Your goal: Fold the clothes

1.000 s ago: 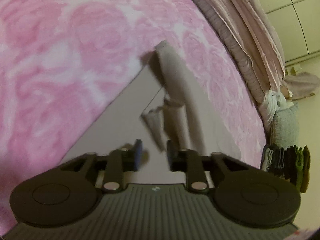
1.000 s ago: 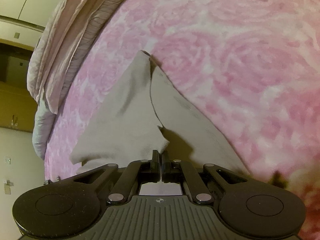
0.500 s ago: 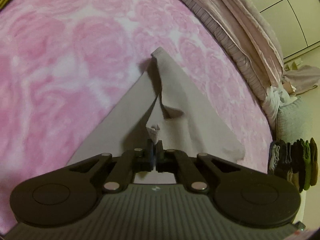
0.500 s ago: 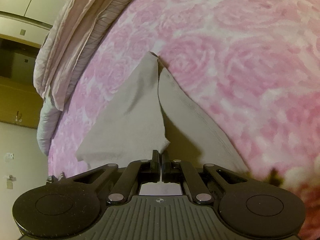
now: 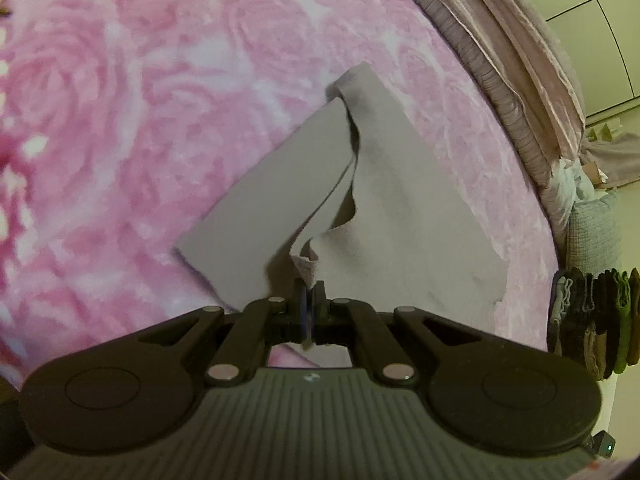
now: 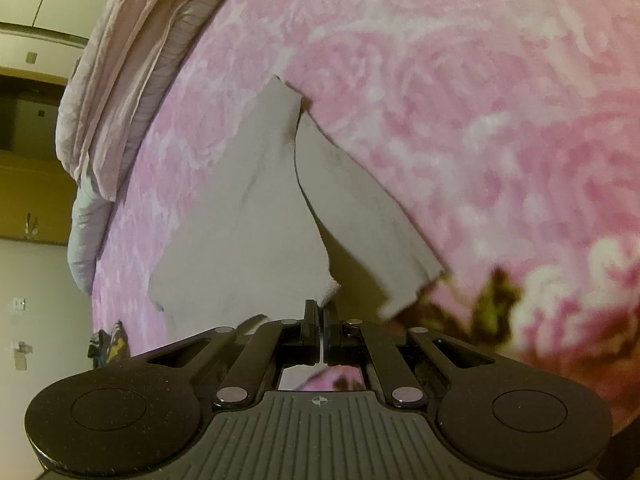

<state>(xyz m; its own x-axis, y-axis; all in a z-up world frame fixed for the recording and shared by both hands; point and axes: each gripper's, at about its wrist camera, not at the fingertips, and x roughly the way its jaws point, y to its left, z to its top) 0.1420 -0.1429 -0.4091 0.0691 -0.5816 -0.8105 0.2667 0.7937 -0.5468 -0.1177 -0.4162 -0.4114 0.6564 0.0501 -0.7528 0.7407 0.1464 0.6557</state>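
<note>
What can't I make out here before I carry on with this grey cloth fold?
- Left wrist view: the grey cloth's near edge is hidden behind the left tongs.
- Right wrist view: its near edge is hidden behind the right tongs; the pink blanket at lower right is blurred.
- What garment it is: unclear.

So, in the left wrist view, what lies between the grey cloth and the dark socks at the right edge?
Only a bare strip of the pink rose blanket separates the grey cloth from the dark socks.
</note>
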